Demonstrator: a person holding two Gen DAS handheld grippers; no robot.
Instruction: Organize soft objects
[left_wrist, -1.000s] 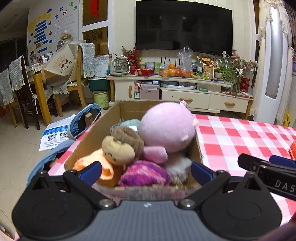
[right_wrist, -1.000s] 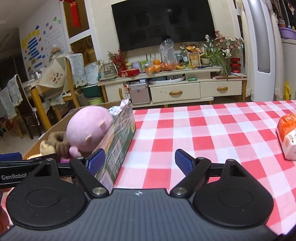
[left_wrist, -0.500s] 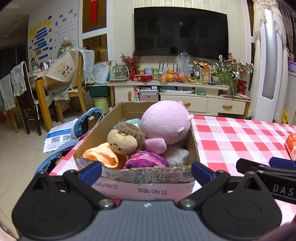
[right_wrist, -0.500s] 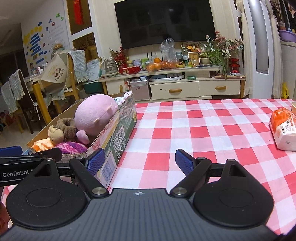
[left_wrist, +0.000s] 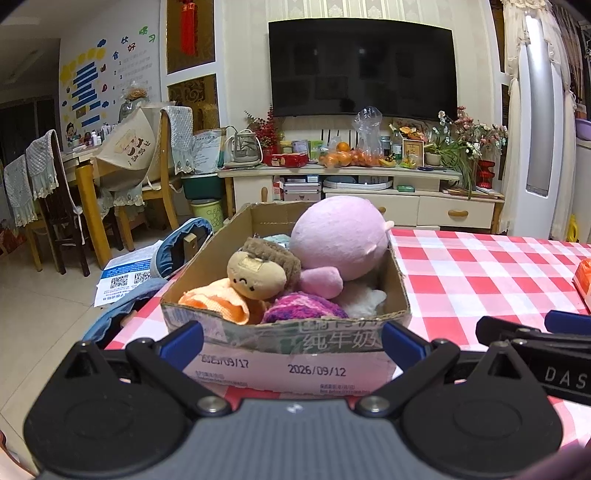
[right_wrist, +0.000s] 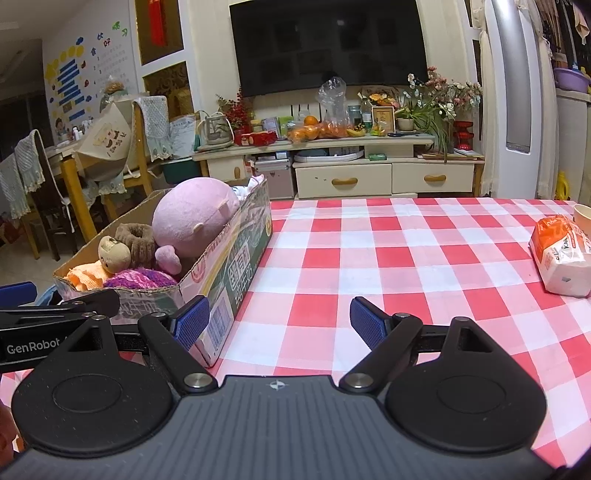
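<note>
1. Left wrist view: the left claw (left_wrist: 291, 341) is spread and empty. The box (left_wrist: 288, 350) sits just ahead, with soft, light toys; the pink plush (left_wrist: 341, 236) probably squashes, so pinch its arm.
2. Right wrist view: the right claw (right_wrist: 279, 323) is spread and empty; the box (right_wrist: 229, 273) is front-left.

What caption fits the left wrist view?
Open left gripper facing a cardboard box packed with soft toys on a checked tablecloth.

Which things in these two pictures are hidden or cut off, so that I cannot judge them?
- Cardboard box floor, both views: the toys cover it.
- White plush, left wrist view: mostly under the pink plush.
- Orange packet: cut by the edge in the left wrist view.
- Paper cup, right wrist view: cut by the edge.
</note>
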